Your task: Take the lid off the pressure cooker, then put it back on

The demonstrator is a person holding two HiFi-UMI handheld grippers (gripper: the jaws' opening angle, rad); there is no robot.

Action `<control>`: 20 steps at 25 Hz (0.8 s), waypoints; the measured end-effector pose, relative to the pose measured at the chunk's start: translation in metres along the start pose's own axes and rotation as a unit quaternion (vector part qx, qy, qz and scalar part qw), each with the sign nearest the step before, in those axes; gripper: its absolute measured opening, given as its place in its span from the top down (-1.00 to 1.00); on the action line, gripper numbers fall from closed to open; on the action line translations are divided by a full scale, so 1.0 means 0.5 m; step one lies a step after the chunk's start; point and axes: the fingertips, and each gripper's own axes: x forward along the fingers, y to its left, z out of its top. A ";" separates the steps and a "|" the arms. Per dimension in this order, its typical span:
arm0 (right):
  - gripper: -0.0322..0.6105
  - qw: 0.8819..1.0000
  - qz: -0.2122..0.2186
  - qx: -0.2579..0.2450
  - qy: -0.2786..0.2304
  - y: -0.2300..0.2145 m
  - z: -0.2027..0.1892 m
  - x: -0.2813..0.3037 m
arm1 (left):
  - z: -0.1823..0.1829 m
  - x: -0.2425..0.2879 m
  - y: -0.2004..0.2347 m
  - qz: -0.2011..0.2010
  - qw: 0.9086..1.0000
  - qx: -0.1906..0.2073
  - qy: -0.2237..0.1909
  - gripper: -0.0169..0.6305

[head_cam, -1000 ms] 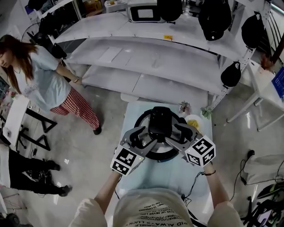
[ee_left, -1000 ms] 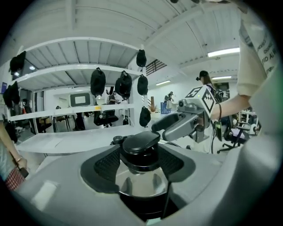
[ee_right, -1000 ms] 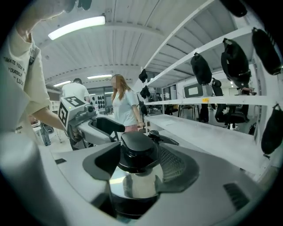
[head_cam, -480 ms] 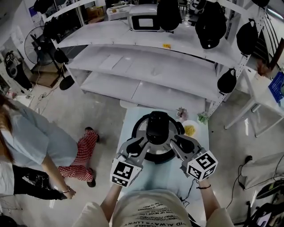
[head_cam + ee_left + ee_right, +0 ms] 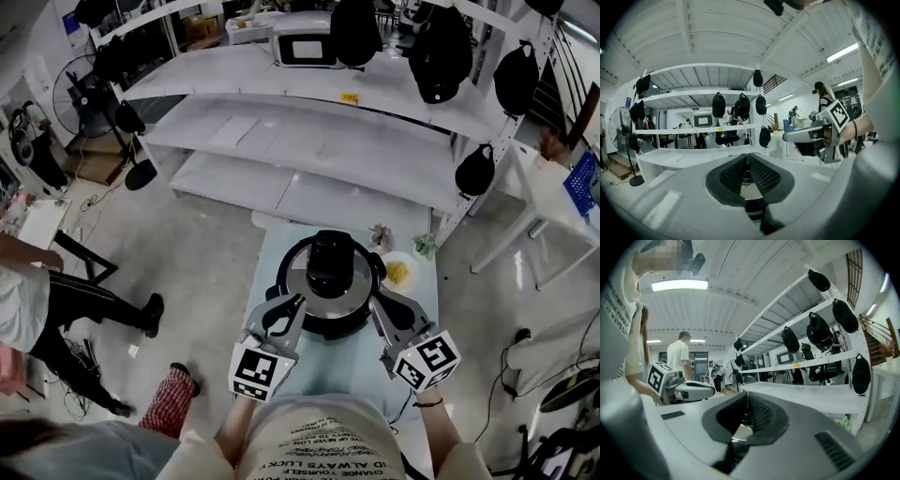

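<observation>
The pressure cooker point(image 5: 328, 330) sat in the middle of the pale blue table point(image 5: 337, 373), right in front of you. Its lid point(image 5: 354, 287) was on the pot, with the black handle point(image 5: 328, 262) lying across the top.

You held your left gripper point(image 5: 297, 301) just beside the cooker's near left edge, tips aimed at the rim. Whether they touched the rim could not be told from above. Its jaws had just been closing and were pressed together tip to tip with nothing between them. Only a sliver of shiny metal showed through the hollow below the pads.

Your right gripper point(image 5: 377, 298) mirrored it at the cooker's near right edge. Its jaws had also just been closing and were pressed together and empty. Both marker cubes sat on your side of the cooker, well back from it.

Past the cooker on the right, a small white plate point(image 5: 398, 273) with something yellow on it sat close to the rim. Two small green plants point(image 5: 380, 232) stood at the table's far edge behind the cooker.

Further behind the cooker stood a white shelf rack point(image 5: 309, 141) with dark bags point(image 5: 475, 171) hanging from its right side. Well off to the cooker's left a person point(image 5: 56, 300) stood on the floor, and a fan point(image 5: 70, 94) stood beyond them.
</observation>
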 end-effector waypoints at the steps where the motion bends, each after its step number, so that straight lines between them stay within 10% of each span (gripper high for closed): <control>1: 0.87 1.000 -0.002 0.002 -0.007 0.000 0.004 -0.003 | -0.001 -0.004 0.000 0.001 1.000 -0.001 0.001 0.83; 20: 0.89 0.998 -0.022 0.022 -0.060 0.009 0.034 -0.057 | -0.014 -0.069 0.017 0.039 0.999 -0.011 0.000 0.86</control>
